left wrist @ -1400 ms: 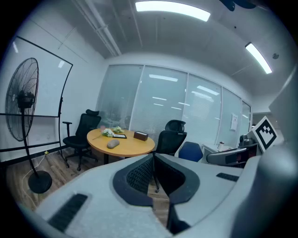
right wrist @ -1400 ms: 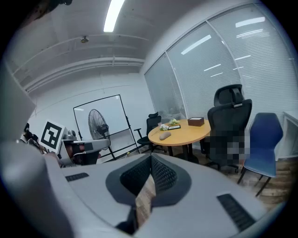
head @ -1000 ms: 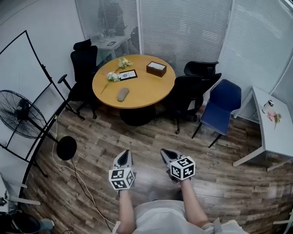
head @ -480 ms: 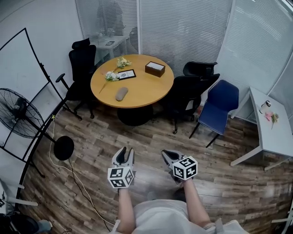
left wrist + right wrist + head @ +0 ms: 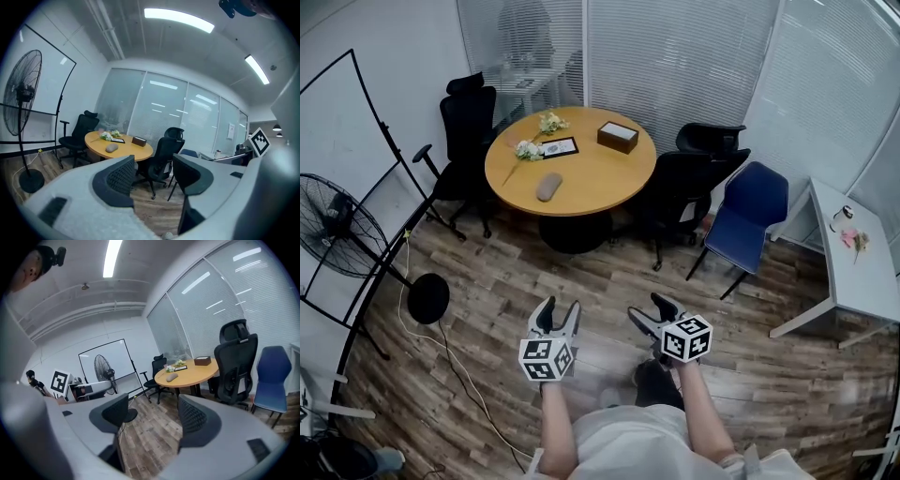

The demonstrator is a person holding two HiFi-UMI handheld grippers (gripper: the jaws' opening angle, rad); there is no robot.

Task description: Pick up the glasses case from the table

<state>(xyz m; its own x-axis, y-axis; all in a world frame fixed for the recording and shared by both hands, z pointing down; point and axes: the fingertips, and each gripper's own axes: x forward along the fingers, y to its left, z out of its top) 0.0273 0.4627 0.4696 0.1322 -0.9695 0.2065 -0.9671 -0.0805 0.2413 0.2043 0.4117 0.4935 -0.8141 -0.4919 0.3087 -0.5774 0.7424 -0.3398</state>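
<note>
**A:** On the round table [image 5: 600, 183], about eleven o'clock from the two grippers, is that the glasses case [image 5: 548, 187]?

**B:** Yes, the grey oval one. It lies flat on the wood, well apart from both grippers. Flowers [image 5: 528, 149] lie at its eleven o'clock and a brown box [image 5: 619, 137] at its two o'clock.

**A:** And the grippers?

**B:** The left gripper [image 5: 561, 309] and right gripper [image 5: 647, 309] hover side by side over the floor [image 5: 487, 281], at six o'clock from the table. Both pairs of jaws have just been opening and stand spread, with nothing between them.
</note>
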